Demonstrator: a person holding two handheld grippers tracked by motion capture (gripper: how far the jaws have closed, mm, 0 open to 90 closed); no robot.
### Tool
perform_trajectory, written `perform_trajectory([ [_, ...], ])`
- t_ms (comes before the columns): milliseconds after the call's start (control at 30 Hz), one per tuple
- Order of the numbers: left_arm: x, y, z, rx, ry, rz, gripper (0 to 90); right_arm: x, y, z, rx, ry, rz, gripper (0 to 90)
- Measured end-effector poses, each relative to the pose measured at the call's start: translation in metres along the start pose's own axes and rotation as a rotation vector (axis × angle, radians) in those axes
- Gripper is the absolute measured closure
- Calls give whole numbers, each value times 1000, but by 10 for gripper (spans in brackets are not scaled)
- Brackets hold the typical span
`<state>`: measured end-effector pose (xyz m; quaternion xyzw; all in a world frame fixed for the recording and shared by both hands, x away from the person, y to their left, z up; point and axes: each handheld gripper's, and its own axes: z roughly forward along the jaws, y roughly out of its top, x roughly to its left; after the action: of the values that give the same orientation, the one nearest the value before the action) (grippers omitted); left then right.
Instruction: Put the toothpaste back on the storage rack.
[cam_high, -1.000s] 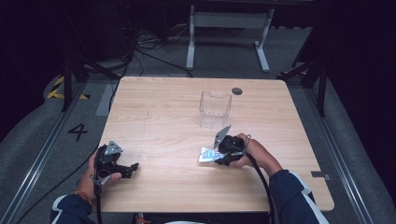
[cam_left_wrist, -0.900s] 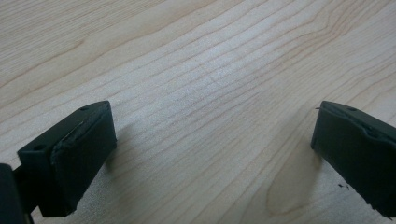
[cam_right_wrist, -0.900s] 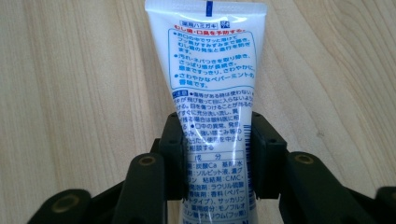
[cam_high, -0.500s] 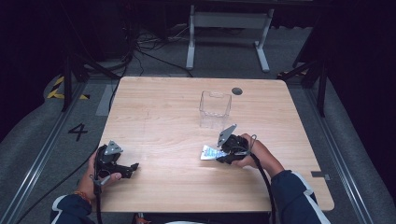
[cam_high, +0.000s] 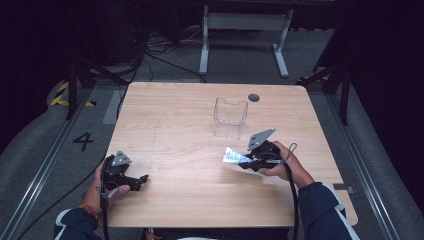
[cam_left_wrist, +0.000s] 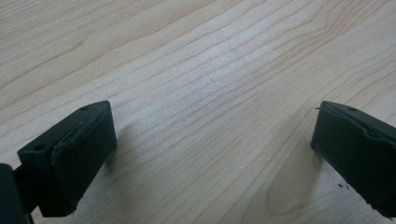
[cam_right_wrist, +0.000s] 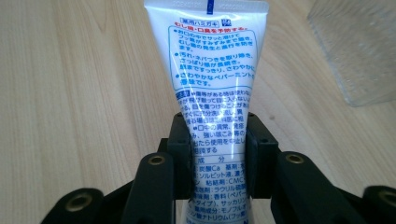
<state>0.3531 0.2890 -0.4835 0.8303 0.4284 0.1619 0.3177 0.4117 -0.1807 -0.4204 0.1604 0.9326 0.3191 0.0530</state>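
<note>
A white toothpaste tube (cam_right_wrist: 212, 70) with blue print sticks out between the two black jaws of my right gripper (cam_right_wrist: 218, 140), whose pads press on its lower half. From above, the right gripper (cam_high: 243, 161) holds the tube (cam_high: 231, 156) a little above the wooden table (cam_high: 170, 125), its flat end pointing left, just in front of a clear plastic container (cam_high: 230, 117). My left gripper (cam_high: 140, 181) rests near the table's front left. Its jaws stand wide apart (cam_left_wrist: 215, 149) over bare wood with nothing between them.
The clear container (cam_right_wrist: 359, 46) stands upright close to the tube's far right in the right gripper view. A dark round grommet (cam_high: 254, 97) sits near the table's back edge. A metal frame (cam_high: 245, 22) and cables lie on the floor behind.
My right gripper, with the tube in it, has risen slightly off the table and shifted right, toward the container. The left gripper has stayed put.
</note>
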Motion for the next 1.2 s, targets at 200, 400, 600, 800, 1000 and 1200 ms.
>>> perform_trajectory([
  [200, 0, 0, 0, 0, 0, 0, 5, -2, -2, -23, -100, -20, 15, 696],
  [400, 0, 0, 0, 0, 0, 0, 5, -4, -3, -33, -141, -32, 17, 696],
  [600, 0, 0, 0, 0, 0, 0, 4, -6, -4, -40, -178, -46, 35, 696],
  [800, 0, 0, 0, 0, 0, 0, 5, -8, -6, -46, -219, -51, 38, 696],
  [1000, 0, 0, 0, 0, 0, 0, 5, -9, -5, -48, -237, -64, 39, 696],
  [1200, 0, 0, 0, 0, -1, 0, 4, -9, -2, -49, -250, -80, 38, 696],
])
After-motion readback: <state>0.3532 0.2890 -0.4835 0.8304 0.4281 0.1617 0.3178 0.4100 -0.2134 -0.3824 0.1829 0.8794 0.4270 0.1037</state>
